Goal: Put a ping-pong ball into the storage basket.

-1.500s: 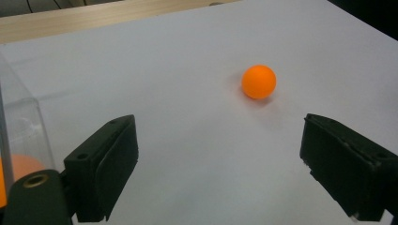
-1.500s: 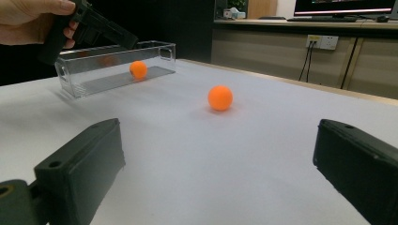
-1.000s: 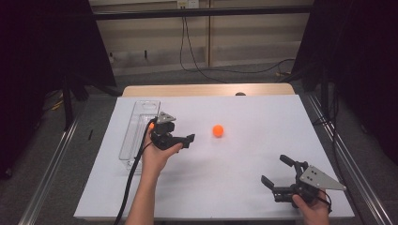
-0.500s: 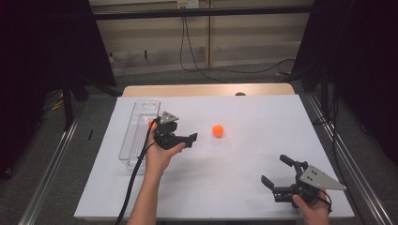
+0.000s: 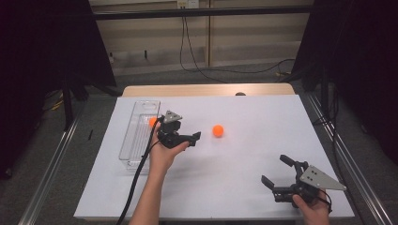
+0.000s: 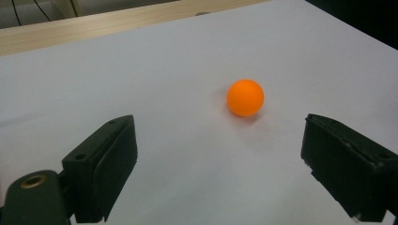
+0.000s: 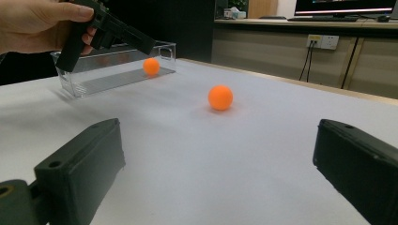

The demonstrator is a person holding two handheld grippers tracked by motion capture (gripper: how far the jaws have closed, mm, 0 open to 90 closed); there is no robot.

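tray first, over by the left edge of the tabletop (image 5: 244, 187): a clear plastic tray (image 5: 136, 140), long and narrow, with one orange ball (image 5: 153, 122) sitting inside it toward the far end. just right of the tray, the left gripper (image 5: 191, 138) hovers above the white surface, fingers spread wide with nothing between them, pointed at the loose ball (image 5: 218, 131). that second orange ball lies in the open near the middle of the tabletop, a little toward the far edge, and in the left gripper view it sits ahead of the gap, nearer the right finger (image 6: 347, 173) than the left.

how will it handle? looks like a light, hollow, hard-shelled ball, smooth and ready to roll at a nudge, so my call is to close on it square across the widest part, both fingers meeting it evenly, or it squirts away. gentle squeeze should do.

on to the near right corner: the right gripper (image 5: 277, 173) rests low by the near edge, well apart from the ball, fingers also wide open and holding nothing.

writing? none readable on ball, tray or grippers.
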